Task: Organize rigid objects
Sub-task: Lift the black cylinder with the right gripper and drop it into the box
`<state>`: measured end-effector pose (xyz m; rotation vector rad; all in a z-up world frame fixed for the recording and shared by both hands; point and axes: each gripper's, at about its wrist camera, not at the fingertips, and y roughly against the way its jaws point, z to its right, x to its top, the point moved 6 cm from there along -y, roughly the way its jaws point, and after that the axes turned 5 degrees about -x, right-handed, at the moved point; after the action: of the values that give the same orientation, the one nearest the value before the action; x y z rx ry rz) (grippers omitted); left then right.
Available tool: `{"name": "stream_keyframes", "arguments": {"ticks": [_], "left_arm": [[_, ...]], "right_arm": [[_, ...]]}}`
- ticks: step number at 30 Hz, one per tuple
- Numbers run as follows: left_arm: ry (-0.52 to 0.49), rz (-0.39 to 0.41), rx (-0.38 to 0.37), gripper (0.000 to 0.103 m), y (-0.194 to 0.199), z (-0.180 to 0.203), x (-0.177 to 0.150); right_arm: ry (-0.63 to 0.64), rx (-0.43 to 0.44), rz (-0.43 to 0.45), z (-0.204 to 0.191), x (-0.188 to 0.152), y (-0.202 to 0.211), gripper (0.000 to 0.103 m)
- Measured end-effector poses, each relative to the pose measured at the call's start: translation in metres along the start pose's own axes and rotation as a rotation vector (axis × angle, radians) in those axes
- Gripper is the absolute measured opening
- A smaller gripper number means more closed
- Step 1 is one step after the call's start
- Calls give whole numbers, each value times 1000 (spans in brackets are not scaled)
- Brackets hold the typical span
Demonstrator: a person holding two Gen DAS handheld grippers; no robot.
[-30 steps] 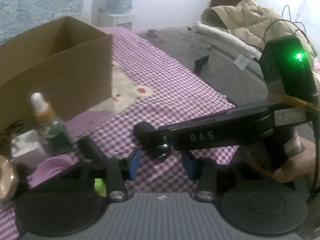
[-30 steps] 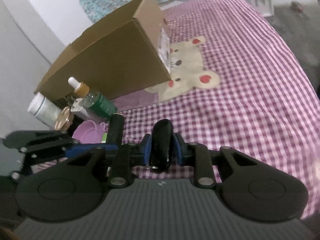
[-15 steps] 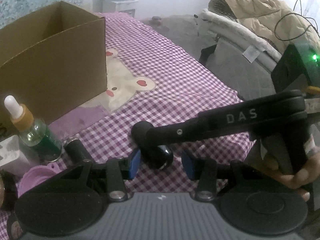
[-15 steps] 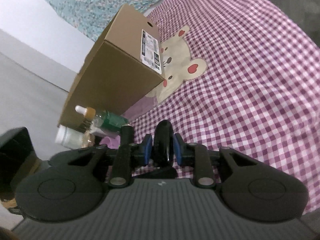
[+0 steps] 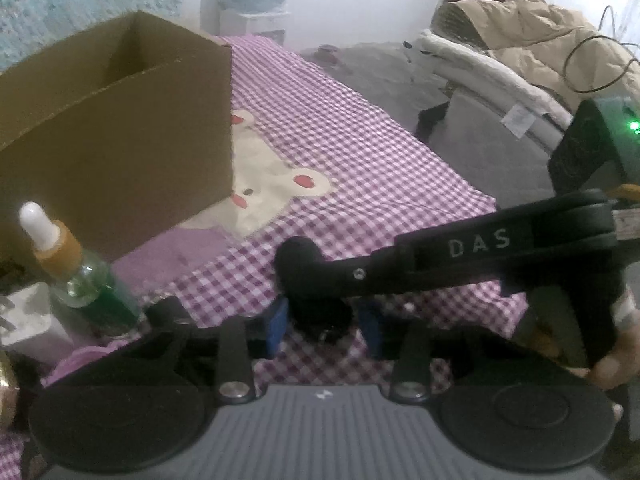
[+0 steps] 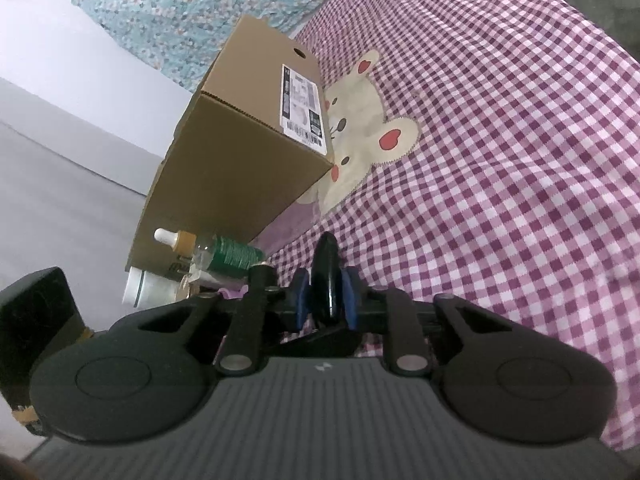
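Note:
My right gripper [image 6: 325,300] is shut on a flat black object [image 6: 325,270], held on edge above the checked cloth. In the left wrist view that gripper [image 5: 316,312] reaches in from the right, its black fingers [image 5: 460,258] marked DAS, the black object [image 5: 316,312] between my left pads. My left gripper [image 5: 322,320] is open around it, blue pads apart. An open cardboard box [image 5: 116,136] stands at the left; it also shows in the right wrist view [image 6: 244,160]. A green dropper bottle [image 5: 80,280] stands before the box.
A pink-and-white checked cloth [image 5: 352,168] with a bear patch [image 5: 268,196] covers the surface. A white block [image 5: 28,320], a pink item [image 5: 80,360] and a gold-rimmed thing [image 5: 6,396] crowd the near left. A white tube [image 6: 140,290] lies by the box. Bedding [image 5: 520,52] sits beyond.
Both grippers have risen and tilted; the box looks closer in both views. The right gripper still holds the black object between my open left pads.

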<state>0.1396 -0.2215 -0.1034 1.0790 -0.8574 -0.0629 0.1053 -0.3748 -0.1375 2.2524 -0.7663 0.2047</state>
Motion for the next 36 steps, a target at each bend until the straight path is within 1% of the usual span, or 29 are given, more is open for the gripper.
{"name": "stream_keyframes", "arguments": {"ticks": [3, 8, 12, 14, 16, 18, 22, 25, 27, 28, 31, 33, 36], "left_arm": [[22, 2, -17, 34, 1, -2, 0], [5, 36, -22, 33, 15, 6, -1], [-9, 90, -28, 32, 41, 13, 2], [-20, 129, -21, 31, 58, 16, 6], [-29, 178, 2, 31, 81, 17, 12], [-36, 222, 34, 31, 103, 14, 18], [-34, 294, 134, 31, 151, -3, 35], [-20, 333, 206, 32, 179, -29, 50], [10, 331, 245, 32, 189, -52, 58], [31, 324, 261, 32, 191, -66, 63], [84, 283, 300, 31, 187, -108, 74], [127, 239, 309, 31, 177, -138, 81], [202, 164, 313, 31, 154, -189, 90]], "right_arm": [[-6, -8, 4, -1, 0, 0, 15], [-7, -14, 22, -8, -3, 8, 15], [18, -8, 51, -23, -6, 27, 15], [49, -2, 76, -39, -6, 38, 15], [83, 10, 95, -55, -2, 47, 15], [137, 32, 116, -81, 4, 55, 15], [257, 94, 126, -137, 22, 56, 15], [346, 148, 116, -183, 40, 43, 15], [377, 181, 83, -209, 54, 27, 15], [388, 197, 52, -222, 62, 13, 15], [379, 210, -52, -248, 86, -33, 15], [366, 195, -114, -256, 98, -65, 15], [305, 163, -215, -262, 119, -120, 15]]}}
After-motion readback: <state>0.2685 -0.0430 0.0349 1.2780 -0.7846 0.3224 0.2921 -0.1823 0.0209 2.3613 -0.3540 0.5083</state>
